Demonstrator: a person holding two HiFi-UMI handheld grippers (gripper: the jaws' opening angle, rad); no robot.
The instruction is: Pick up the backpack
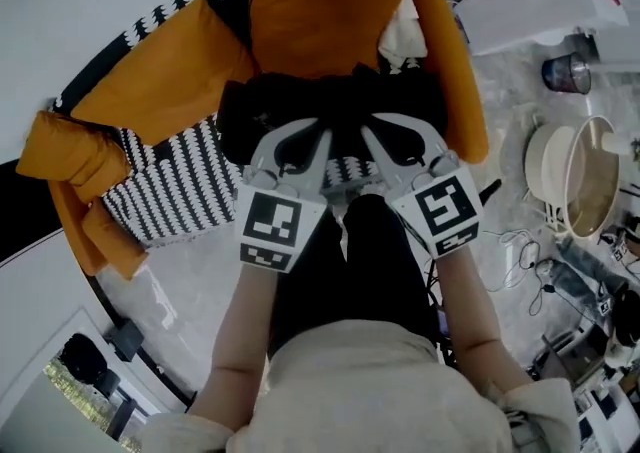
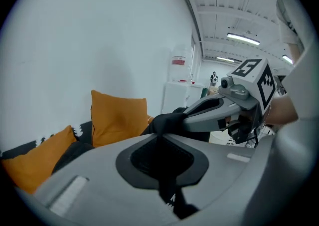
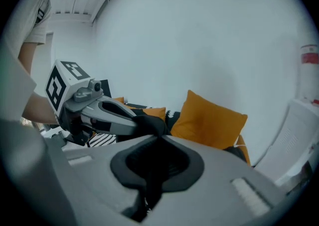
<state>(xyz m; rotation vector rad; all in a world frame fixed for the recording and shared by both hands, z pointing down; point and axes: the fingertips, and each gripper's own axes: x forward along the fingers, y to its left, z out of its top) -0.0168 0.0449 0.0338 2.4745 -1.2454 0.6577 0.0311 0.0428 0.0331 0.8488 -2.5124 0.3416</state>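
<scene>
You had both tools clamped on the black backpack [image 1: 335, 101]. Your left tool [image 1: 293, 144] and right tool [image 1: 402, 141] stood side by side, each with its jaws pinched together on a fold of the fabric at the near edge. The backpack was just in front of the orange cushions [image 1: 320, 1], over the black-and-white sofa [image 1: 170, 191].

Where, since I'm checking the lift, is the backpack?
Head view, centre: the backpack is gripped by the left gripper and right gripper, just below the orange cushion.
</scene>
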